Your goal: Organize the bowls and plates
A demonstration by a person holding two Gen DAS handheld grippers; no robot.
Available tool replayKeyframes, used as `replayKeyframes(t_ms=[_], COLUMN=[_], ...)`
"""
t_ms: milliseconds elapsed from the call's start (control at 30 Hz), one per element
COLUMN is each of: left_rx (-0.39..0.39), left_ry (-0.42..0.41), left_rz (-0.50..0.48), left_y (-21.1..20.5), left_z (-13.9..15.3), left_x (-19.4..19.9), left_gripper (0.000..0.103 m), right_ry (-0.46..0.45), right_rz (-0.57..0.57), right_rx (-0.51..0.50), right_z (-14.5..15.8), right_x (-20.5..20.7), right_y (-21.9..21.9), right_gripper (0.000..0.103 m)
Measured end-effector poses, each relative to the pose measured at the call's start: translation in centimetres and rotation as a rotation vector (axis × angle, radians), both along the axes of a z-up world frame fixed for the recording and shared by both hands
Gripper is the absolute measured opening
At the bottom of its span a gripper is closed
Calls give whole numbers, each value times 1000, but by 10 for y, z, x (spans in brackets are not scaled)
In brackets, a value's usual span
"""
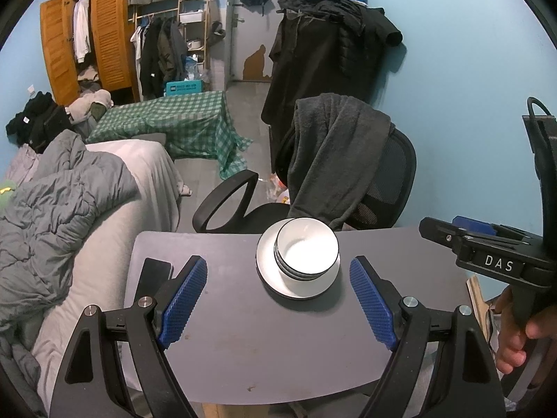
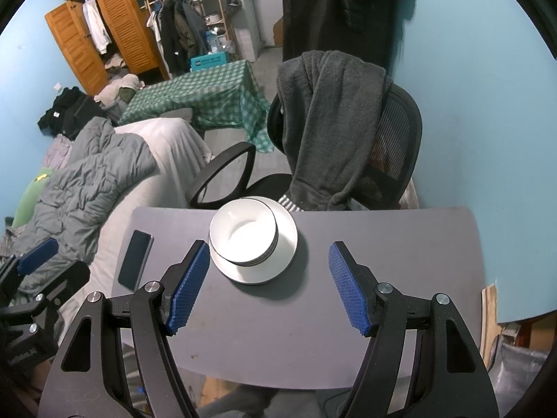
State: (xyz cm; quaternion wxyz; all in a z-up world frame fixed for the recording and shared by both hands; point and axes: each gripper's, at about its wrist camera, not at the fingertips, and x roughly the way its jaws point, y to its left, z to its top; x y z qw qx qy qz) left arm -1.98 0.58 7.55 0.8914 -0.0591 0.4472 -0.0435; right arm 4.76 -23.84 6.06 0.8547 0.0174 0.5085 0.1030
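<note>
Spread tongs (image 2: 269,280), bowls (image 2: 243,235) on plate (image 2: 289,244)

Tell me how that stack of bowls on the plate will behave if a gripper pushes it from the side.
The bowls look glazed and smooth, so they would probably slide on the plate rather than tip. They are nested, so the upper ones may shift or rattle apart. They look ceramic, likely heavy for their size and breakable, and they sit near the table's far edge.
</note>
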Motion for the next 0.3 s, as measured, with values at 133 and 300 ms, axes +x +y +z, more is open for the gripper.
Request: replayKeyframes(t_ms=[133, 300], left_rx=[-1, -1], left_ry=[-2, 3], left_rz=[5, 6], left_y=[-1, -2], left_z=[0, 0], left_x=[0, 2], left_gripper=[85, 85], right_ry=[1, 1], right_rz=[-1, 2], right_rx=[0, -2], right_z=[0, 0], right_x=[0, 1], right_y=[0, 0], right_gripper=[70, 70])
